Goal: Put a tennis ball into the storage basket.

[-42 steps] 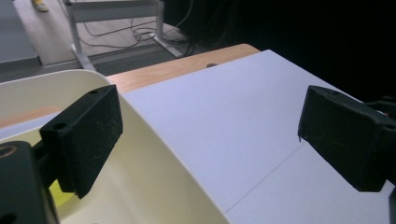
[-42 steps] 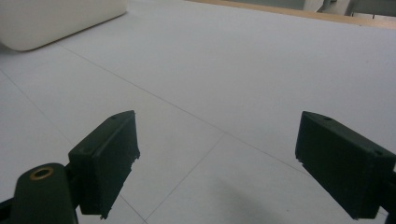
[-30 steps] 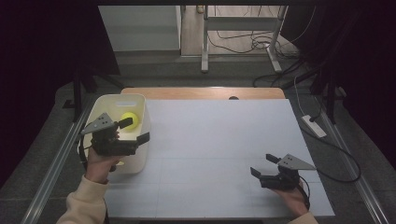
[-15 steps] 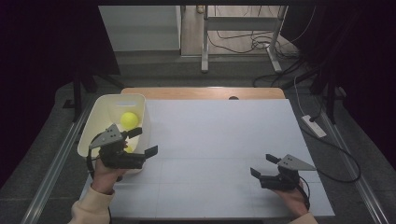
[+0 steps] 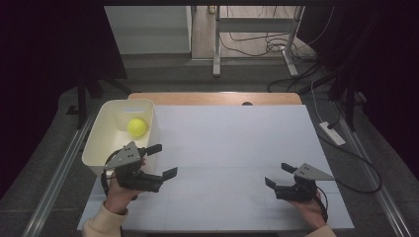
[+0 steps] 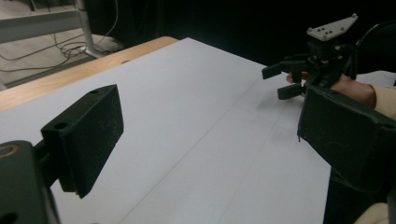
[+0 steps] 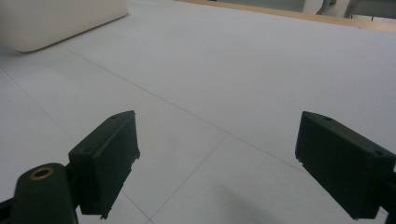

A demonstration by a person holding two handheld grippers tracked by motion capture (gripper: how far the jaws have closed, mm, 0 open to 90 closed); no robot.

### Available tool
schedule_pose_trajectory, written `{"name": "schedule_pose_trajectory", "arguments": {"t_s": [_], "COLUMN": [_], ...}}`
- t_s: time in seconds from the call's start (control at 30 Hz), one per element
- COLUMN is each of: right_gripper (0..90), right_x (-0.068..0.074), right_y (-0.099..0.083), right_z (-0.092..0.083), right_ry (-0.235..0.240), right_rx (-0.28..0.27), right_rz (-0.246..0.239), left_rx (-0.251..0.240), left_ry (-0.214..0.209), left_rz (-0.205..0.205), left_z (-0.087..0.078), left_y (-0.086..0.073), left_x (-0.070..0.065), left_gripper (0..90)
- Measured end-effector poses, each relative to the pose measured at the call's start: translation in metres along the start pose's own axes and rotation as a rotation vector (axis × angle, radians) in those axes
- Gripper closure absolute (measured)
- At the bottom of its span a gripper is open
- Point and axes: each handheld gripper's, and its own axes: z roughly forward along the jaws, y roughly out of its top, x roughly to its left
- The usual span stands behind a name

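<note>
A yellow-green ball (image 5: 137, 127) lies inside the cream bin (image 5: 101, 140) at the table's left edge. My left gripper (image 5: 162, 161) hovers just in front of the bin's near right corner, over the white table top (image 5: 232, 148); its jaws stand wide apart with nothing between them, as the left gripper view (image 6: 205, 140) confirms. My right gripper (image 5: 277, 175) rests near the front right of the table, jaws open and empty, pointing left; the right gripper view (image 7: 215, 163) looks across bare white surface toward the bin (image 7: 56, 18). The right gripper (image 6: 285, 81) also appears far off in the left gripper view.
The table's wooden far edge (image 5: 212, 98) borders the white sheet. A metal stand (image 5: 257, 39) and cables lie on the floor beyond. A white power strip (image 5: 332, 133) sits on the floor to the right. Dark drapes flank both sides.
My left gripper has come away from above the bin, moving toward the person and rightward and a little lower, jaws open throughout. The right gripper has stayed put.
</note>
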Motion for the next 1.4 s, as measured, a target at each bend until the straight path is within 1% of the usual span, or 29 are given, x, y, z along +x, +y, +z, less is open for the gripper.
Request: {"name": "schedule_pose_trajectory", "arguments": {"t_s": [0.17,0.37,0.4,0.53,0.63,0.67,0.7,0.77,0.83,0.87,1.03,1.4], "right_gripper": [13.1,13.1,13.1,13.1,13.1,13.0,13.0,13.0,13.0,13.0,13.0,13.0], "right_x": [0.0,0.0,0.0,0.0,0.0,0.001,0.001,0.0,0.001,0.001,0.001,0.002], "right_y": [0.0,0.0,0.0,0.0,0.0,0.0,0.0,0.0,-0.001,-0.001,-0.001,-0.002], "right_z": [-0.001,0.0,0.0,0.0,0.0,0.0,0.0,0.0,0.0,0.0,-0.001,0.0], "right_ry": [0.0,0.0,0.0,0.001,0.003,0.004,0.004,0.005,0.007,0.007,0.014,0.022], "right_rx": [0.0,0.0,0.0,0.001,0.0,0.001,0.0,0.0,-0.001,-0.001,0.001,0.0], "right_rz": [0.001,-0.001,-0.001,-0.002,-0.005,-0.005,-0.004,-0.005,-0.005,-0.005,-0.005,-0.007], "left_rx": [0.018,0.045,0.045,0.08,0.105,0.117,0.117,0.139,0.162,0.162,0.184,0.201], "left_ry": [-0.023,-0.047,-0.047,-0.058,-0.062,-0.062,-0.062,-0.058,-0.043,-0.043,-0.026,-0.012], "left_rz": [0.011,0.015,0.015,0.026,0.02,0.019,0.019,0.022,0.018,0.018,-0.023,-0.034], "left_z": [0.003,0.008,0.008,0.015,0.021,0.024,0.024,0.029,0.033,0.033,0.036,0.038], "left_y": [-0.009,-0.023,-0.023,-0.034,-0.043,-0.047,-0.047,-0.053,-0.063,-0.063,-0.077,-0.085], "left_x": [-0.007,-0.011,-0.011,-0.014,-0.013,-0.013,-0.013,-0.013,-0.009,-0.009,0.0,0.005], "left_gripper": [7.6,7.6,7.6,7.5,7.3,7.3,7.3,7.2,7.2,7.2,7.2,7.1]}}
